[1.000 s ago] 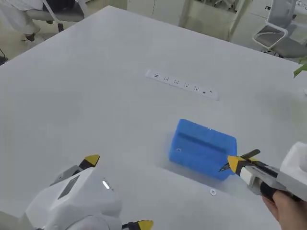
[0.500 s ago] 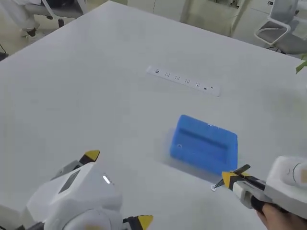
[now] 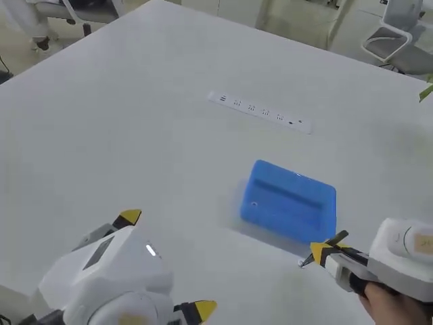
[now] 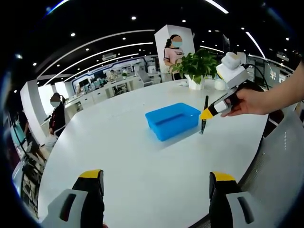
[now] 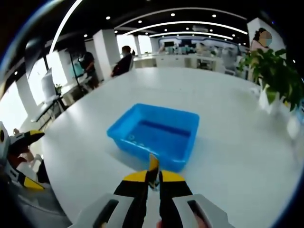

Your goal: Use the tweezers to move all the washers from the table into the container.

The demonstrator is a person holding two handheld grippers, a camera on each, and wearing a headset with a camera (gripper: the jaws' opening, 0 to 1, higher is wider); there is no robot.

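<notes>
The blue container [image 3: 291,203] stands on the white table [image 3: 135,122], and a small washer [image 3: 254,205] lies inside it. My right gripper [image 3: 323,252] is shut on black tweezers [image 3: 312,257]. Their tips touch the table just in front of the container's near right corner. Whether a washer sits at the tips is too small to tell. In the right gripper view the tweezers [image 5: 153,165] point at the container [image 5: 154,133]. My left gripper [image 3: 166,264] hovers open at the near left, holding nothing. In its own view the left gripper [image 4: 154,176] faces the container [image 4: 173,119] and the tweezers [image 4: 204,116].
A white power strip [image 3: 260,112] lies on the table beyond the container. Office chairs [image 3: 399,40] stand past the far edge. A potted plant [image 4: 197,66] sits on the table to the right. People stand in the background.
My right gripper came down and toward me from the container's near right corner. The tweezers' tips now rest where a washer lay on the table. The left gripper stayed put.
</notes>
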